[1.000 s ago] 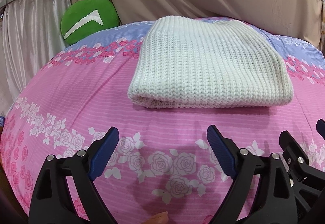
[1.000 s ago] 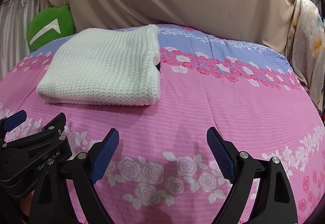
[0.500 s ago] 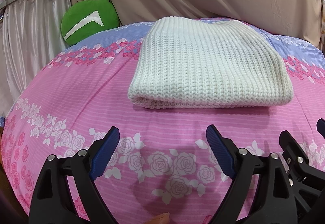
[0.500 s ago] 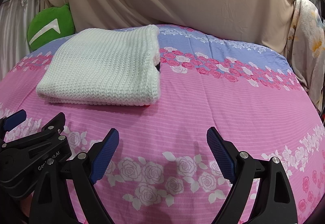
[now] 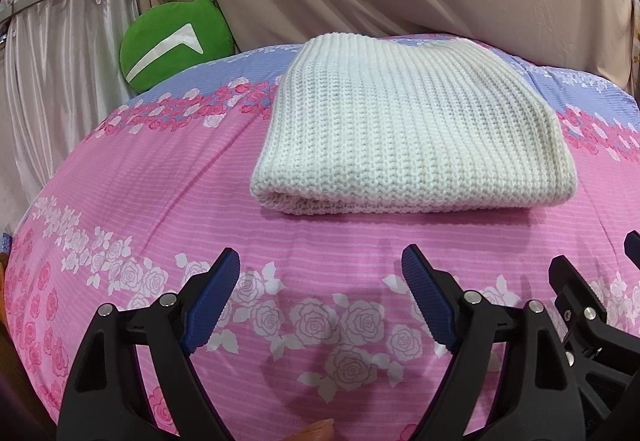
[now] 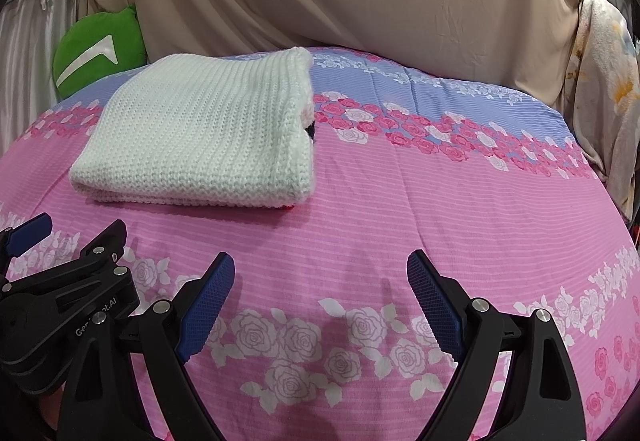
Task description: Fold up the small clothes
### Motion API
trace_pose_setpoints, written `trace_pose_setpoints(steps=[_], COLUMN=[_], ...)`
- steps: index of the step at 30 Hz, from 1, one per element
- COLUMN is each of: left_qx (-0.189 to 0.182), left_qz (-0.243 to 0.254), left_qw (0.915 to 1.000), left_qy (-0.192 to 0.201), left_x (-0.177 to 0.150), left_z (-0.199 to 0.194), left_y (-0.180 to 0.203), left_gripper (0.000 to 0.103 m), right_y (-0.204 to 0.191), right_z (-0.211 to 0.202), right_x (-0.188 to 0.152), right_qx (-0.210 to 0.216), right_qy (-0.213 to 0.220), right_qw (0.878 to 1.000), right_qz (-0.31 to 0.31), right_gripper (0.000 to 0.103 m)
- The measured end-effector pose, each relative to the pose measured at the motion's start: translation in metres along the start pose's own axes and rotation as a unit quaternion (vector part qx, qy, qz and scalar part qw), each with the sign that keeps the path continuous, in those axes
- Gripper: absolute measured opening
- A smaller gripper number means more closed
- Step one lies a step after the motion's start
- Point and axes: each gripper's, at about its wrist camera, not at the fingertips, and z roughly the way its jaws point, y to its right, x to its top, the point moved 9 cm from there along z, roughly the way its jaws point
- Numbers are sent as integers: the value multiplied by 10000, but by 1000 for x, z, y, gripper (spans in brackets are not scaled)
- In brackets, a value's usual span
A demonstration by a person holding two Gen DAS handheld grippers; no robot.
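Folding looks finished: the knit point(image 5: 404, 129) lies squared on the bed point(image 5: 160, 201), the right gripper point(image 6: 320, 305) is held wide and empty, the left gripper point(image 5: 320, 297) is closing on nothing, and only withdrawal seems called for.

cream ribbed knit garment point(image 5: 404, 129), folded into thick flat rectangle, lying on pink floral bedspread point(image 5: 168, 201), fold edge nearest.

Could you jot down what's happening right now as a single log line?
sweater: folded on bedspread | left gripper: closing slightly, nothing between jaws | right gripper: open, empty | both short of sweater
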Motion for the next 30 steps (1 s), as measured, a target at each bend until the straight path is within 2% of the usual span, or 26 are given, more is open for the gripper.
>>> trace_pose_setpoints(steps=[30], left_qx=[60], left_qz=[47], left_qw=[9999], left_qy=[71], left_x=[1], left_z=[-3], left_y=[3], left_gripper=[79], right_y=[2], right_z=[-1], right_x=[0], right_qx=[-33], right_qy=[23], right_qw=[10000], right_qz=[27], right_gripper=[86])
